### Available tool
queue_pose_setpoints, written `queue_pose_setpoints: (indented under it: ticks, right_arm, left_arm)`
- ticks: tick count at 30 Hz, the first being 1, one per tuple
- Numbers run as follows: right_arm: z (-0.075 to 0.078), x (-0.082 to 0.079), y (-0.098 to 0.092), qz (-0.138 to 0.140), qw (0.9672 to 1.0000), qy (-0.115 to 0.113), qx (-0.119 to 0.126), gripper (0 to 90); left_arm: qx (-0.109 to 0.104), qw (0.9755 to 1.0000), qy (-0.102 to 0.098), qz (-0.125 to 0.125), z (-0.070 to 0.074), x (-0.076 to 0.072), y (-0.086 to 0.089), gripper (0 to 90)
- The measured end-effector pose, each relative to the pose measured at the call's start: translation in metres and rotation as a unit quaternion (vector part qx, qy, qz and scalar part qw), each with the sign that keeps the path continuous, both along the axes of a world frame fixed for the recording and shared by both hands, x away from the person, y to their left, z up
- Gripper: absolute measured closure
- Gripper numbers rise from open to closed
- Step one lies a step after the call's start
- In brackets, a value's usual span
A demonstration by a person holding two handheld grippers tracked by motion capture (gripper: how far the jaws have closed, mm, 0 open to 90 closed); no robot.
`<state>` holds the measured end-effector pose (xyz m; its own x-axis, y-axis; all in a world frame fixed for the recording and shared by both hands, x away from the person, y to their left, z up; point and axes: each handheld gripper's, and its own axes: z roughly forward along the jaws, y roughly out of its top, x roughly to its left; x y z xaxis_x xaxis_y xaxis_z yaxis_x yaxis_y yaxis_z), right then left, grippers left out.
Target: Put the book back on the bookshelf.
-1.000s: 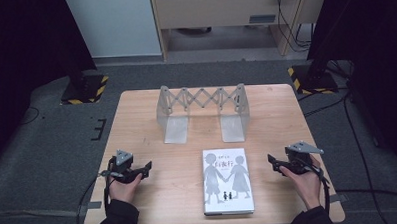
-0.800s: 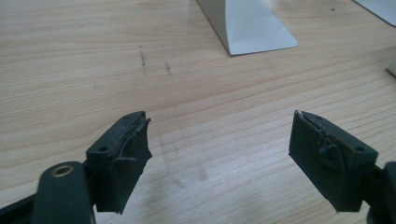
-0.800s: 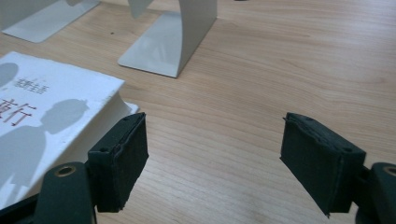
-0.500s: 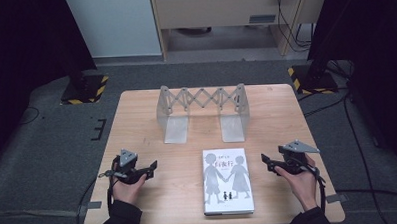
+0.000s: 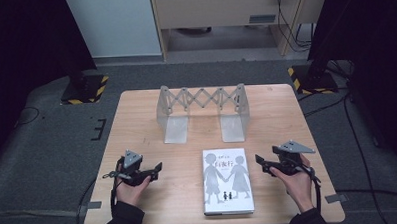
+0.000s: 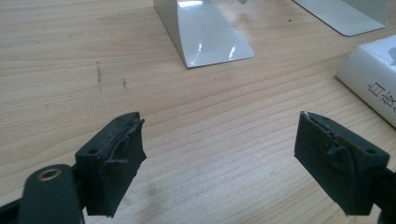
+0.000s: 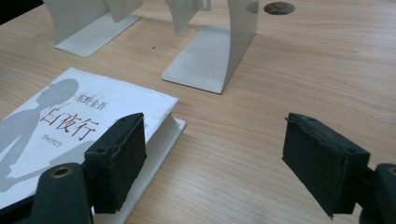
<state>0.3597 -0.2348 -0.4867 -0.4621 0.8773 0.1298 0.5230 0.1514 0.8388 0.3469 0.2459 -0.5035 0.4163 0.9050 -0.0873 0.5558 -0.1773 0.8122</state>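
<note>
From the high view I have the whole table (image 5: 136, 119): the book (image 5: 228, 181) lies flat, cover up, at the near edge between my two hands, and the expanding metal bookend rack (image 5: 202, 112) stands farther back, well apart from it. That view also gives me both hands and the grey plates on the grippers, which the gripper views leave out. The left gripper view adds the grain of the wood, a few dark marks on it, one shiny foot (image 6: 210, 35) of the rack ahead and just a corner of the book (image 6: 369, 74) off to the side. The right gripper view lets me read the red characters on the cover and shows the book's corner (image 7: 159, 116) just beside one jaw, apart from it as far as I can tell. My left gripper (image 5: 157, 170) points toward the book with its jaws wide apart and nothing between them but bare table; they have just been opening. My right gripper (image 5: 262, 162) also has its jaws spread wide and empty, close to the book's right edge. Against the earlier frames, the right hand has crept inward toward the book, the left has barely shifted, and the book and rack lie where they were.
</note>
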Motion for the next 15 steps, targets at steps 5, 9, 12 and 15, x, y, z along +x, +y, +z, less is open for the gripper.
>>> queue_pose_setpoints:
  ticks: [5, 9, 12, 15]
  right_arm:
    - [0.0, -0.001, 0.005, 0.007, 1.0, 0.002, 0.005, 21.8]
    - [-0.001, -0.002, 0.01, 0.015, 0.9998, 0.003, 0.008, 22.0]
    - [-0.001, -0.003, 0.014, 0.02, 0.9997, 0.005, 0.011, 22.1]
    - [-0.002, -0.003, 0.015, 0.024, 0.9996, 0.006, 0.012, 22.2]
  left_arm:
    - [0.0, 1.0, -0.002, -0.005, 0.001, -0.002, -0.005, 15.8]
    - [-0.004, 0.9999, -0.002, -0.014, 0.001, -0.004, -0.01, 15.8]
    - [-0.007, 0.9997, -0.002, -0.022, 0.002, -0.005, -0.015, 16.0]
    - [-0.012, 0.9994, -0.002, -0.031, 0.002, -0.007, -0.02, 16.2]
